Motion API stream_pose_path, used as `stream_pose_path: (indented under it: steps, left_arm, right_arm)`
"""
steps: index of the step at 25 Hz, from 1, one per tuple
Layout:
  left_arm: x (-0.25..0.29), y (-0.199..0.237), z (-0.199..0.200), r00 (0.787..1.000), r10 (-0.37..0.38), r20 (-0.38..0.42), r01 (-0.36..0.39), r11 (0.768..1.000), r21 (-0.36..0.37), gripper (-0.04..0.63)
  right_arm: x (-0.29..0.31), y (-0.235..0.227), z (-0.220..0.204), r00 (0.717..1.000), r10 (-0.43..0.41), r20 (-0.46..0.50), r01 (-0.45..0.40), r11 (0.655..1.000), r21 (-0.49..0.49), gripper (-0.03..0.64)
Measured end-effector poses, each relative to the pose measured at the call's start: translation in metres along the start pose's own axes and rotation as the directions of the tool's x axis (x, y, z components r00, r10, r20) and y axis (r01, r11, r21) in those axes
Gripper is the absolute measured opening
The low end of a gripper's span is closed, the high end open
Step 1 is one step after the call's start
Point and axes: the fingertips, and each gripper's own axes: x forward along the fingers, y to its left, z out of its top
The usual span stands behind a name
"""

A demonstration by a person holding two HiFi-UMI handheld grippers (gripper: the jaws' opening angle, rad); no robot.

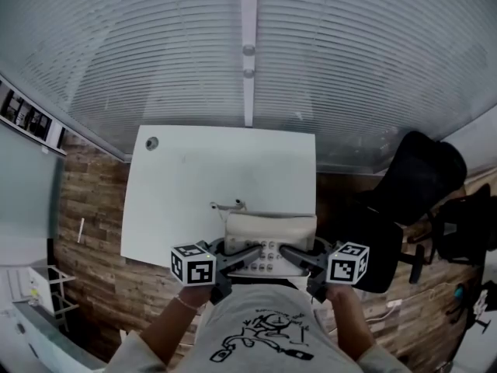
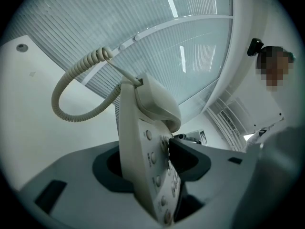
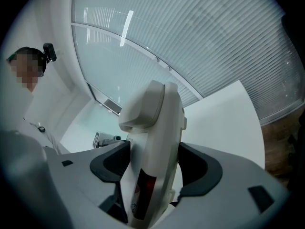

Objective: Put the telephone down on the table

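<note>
A cream desk telephone (image 1: 270, 238) with its handset on the cradle hangs between my two grippers, over the near edge of the white table (image 1: 194, 185). I cannot tell whether its base touches the tabletop. My left gripper (image 1: 242, 256) is shut on the phone's left side, where the keypad edge (image 2: 157, 175) sits between the jaws (image 2: 152, 163). The coiled cord (image 2: 71, 92) loops away from that side. On the right side, my right gripper (image 1: 298, 256) is shut on the telephone's body (image 3: 157, 123), which fills the gap between its jaws (image 3: 155, 168).
A round cable hole (image 1: 152, 143) sits at the table's far left corner. A black office chair (image 1: 415, 181) stands to the right on the wooden floor (image 1: 85, 208). Window blinds (image 1: 248, 45) run behind the table, and a white rack (image 1: 43, 286) stands at lower left.
</note>
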Motion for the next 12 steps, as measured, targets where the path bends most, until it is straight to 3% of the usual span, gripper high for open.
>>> stream_pose_path:
  steps: [12]
  left_arm:
    - [0.010,0.022,-0.005,1.000,0.003,-0.026,-0.003,1.000,-0.005,0.224]
  right_arm:
    - [0.009,-0.024,-0.007,0.999,-0.021,-0.027,0.022,0.999,0.031,0.318]
